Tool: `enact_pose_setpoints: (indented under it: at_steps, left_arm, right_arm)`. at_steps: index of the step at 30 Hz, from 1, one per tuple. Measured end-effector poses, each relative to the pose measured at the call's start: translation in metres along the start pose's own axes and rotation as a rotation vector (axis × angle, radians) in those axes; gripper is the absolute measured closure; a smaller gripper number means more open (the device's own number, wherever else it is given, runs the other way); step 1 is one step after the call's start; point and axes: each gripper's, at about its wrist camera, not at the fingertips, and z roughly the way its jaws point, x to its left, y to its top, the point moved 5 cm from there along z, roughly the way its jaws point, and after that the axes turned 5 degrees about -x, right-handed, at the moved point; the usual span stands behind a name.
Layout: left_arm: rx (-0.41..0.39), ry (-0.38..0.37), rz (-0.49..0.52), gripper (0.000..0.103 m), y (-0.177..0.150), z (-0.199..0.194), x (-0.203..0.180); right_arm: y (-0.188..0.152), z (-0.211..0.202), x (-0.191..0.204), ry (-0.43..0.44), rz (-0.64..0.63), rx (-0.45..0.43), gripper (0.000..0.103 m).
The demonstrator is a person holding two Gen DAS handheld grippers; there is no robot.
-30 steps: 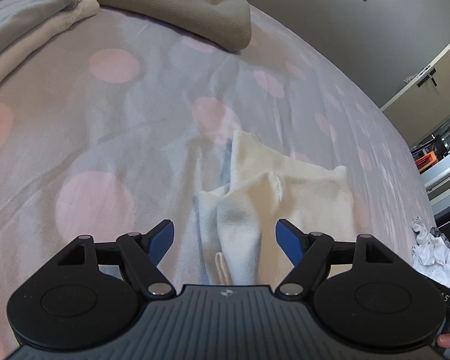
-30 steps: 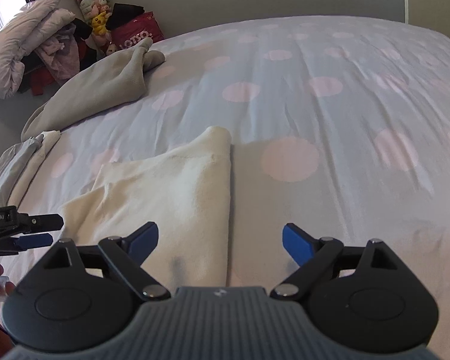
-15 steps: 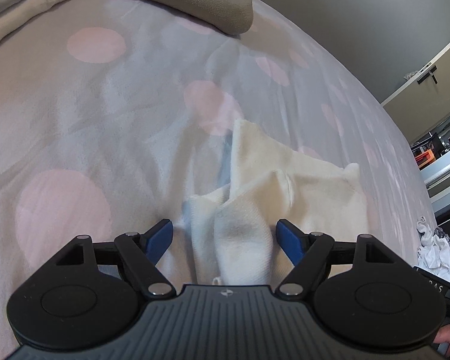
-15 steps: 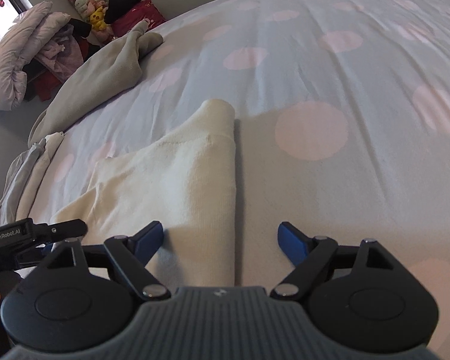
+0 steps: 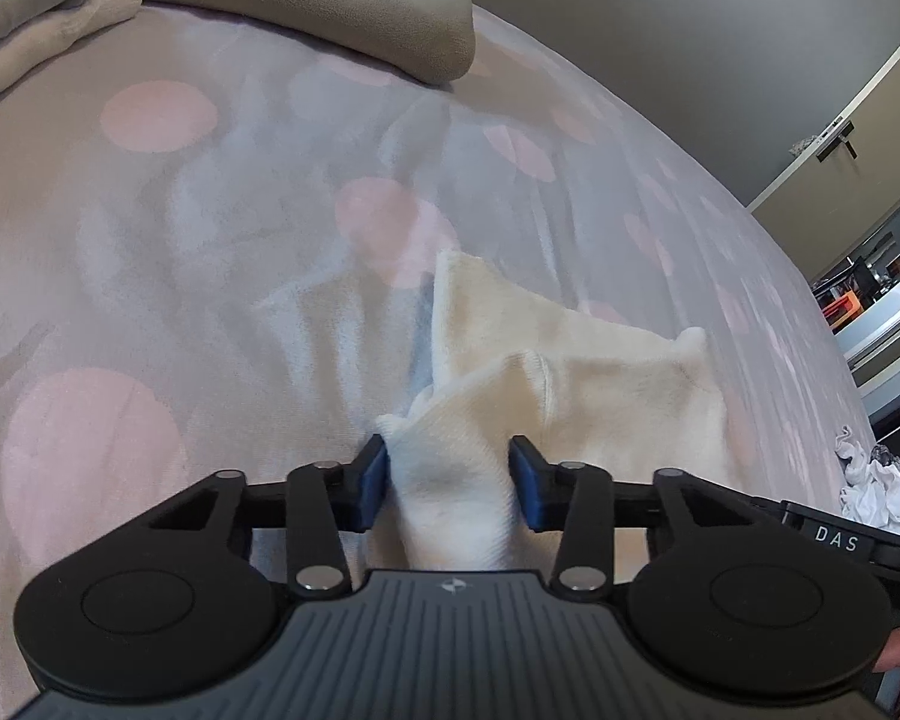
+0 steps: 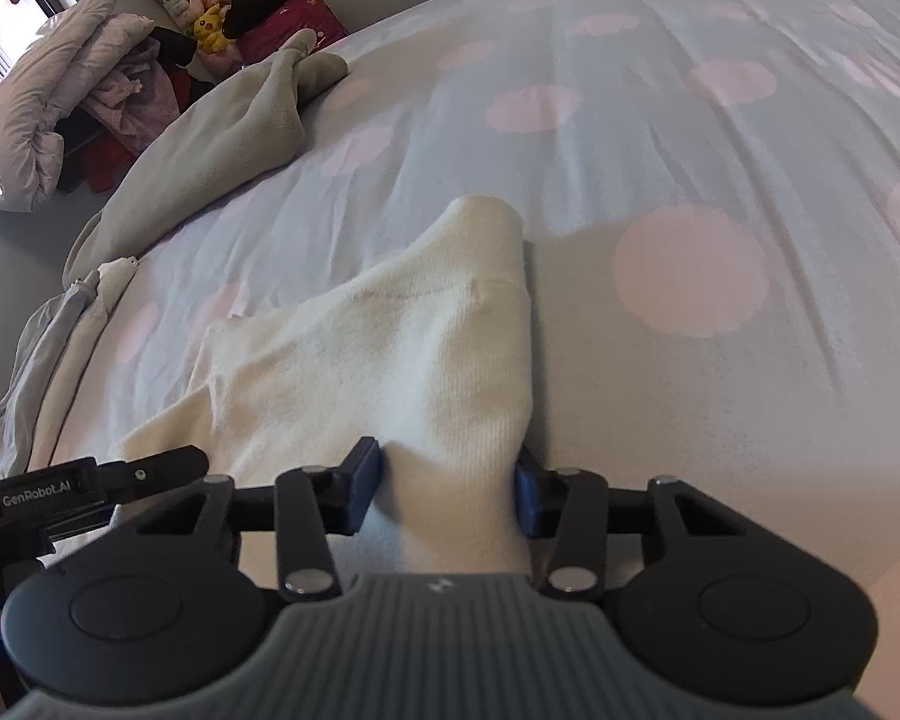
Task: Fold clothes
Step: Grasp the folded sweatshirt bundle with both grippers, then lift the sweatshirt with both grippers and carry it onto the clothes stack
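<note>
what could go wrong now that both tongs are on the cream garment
1. The left tongs and right tongs have just been closing on bunched ends of the cream garment. The pads may pinch only part of the layers, so some could slip out on lifting.
2. The spotted bedsheet wrinkles right beside the left grip and might get caught and dragged along.
3. The garment lies crumpled, so a fold made now would probably come out uneven.
</note>
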Motion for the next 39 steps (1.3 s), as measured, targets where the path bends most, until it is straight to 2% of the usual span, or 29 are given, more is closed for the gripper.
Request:
enact_pose_setpoints:
  at_steps: [4, 6, 12, 21, 25, 31, 39]
  left_arm:
    - [-0.006, -0.012, 0.004, 0.079, 0.001, -0.003, -0.002]
    - [-0.014, -0.009, 0.023, 0.08, 0.003, -0.003, -0.005]
    - [-0.051, -0.022, 0.084, 0.084, 0.007, -0.013, -0.014]
    - [-0.155, -0.066, 0.095, 0.087, 0.034, -0.057, -0.024]
    - [-0.194, -0.069, 0.094, 0.087, 0.06, -0.079, -0.014]
    - [-0.274, -0.025, 0.11, 0.087, 0.11, -0.135, 0.023]
    - [-0.332, 0.105, 0.144, 0.087, 0.178, -0.216, 0.099]
  right_arm:
    - [0.002, -0.005, 0.001, -0.003, 0.001, -0.009, 0.075]
    - [0.003, -0.01, 0.005, -0.009, -0.012, -0.018, 0.078]
    - [0.007, -0.029, 0.023, -0.017, -0.086, -0.073, 0.08]
    - [0.025, -0.064, 0.065, 0.039, -0.118, -0.141, 0.084]
    - [0.035, -0.07, 0.095, 0.078, -0.113, -0.16, 0.087]
    - [0.047, -0.062, 0.161, 0.191, -0.102, -0.193, 0.088]
    - [0.057, -0.033, 0.286, 0.362, -0.103, -0.178, 0.088]
